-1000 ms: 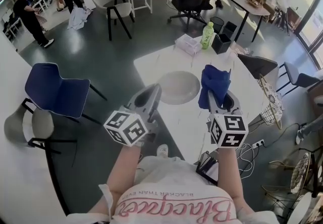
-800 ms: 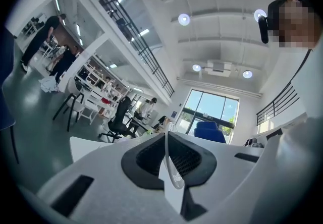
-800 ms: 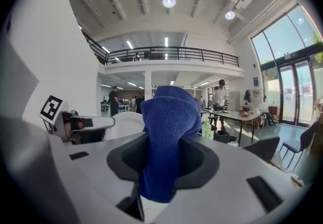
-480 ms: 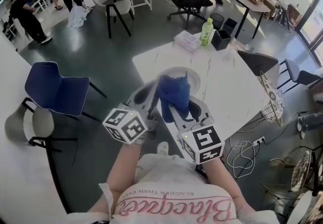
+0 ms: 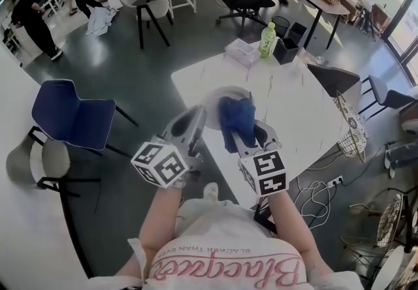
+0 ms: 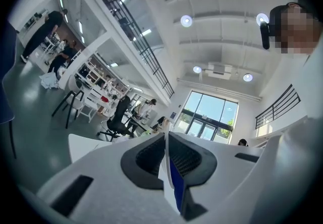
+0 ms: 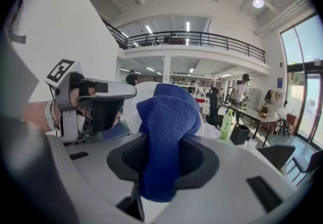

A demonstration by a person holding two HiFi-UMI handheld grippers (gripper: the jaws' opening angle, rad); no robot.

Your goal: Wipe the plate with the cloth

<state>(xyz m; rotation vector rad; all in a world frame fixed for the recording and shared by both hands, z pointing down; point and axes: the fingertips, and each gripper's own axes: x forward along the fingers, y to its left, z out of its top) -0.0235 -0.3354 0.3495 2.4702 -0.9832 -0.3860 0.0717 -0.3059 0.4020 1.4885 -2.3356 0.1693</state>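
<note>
The left claw (image 5: pixel 196 115) is gripping the white plate (image 5: pixel 215 100) by its rim, holding it on edge above the desk (image 5: pixel 294 106), while the right claw (image 5: pixel 243 130), clamped on a bunched blue cloth (image 5: pixel 236 119), is holding it against the plate's face.

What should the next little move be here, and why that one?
Probably press the cloth against the plate and sweep it across. The right gripper is shut on the blue cloth, which sits right in front of the plate, while the left gripper pinches the plate's rim to hold it. Whether cloth and plate touch is unclear.
</note>
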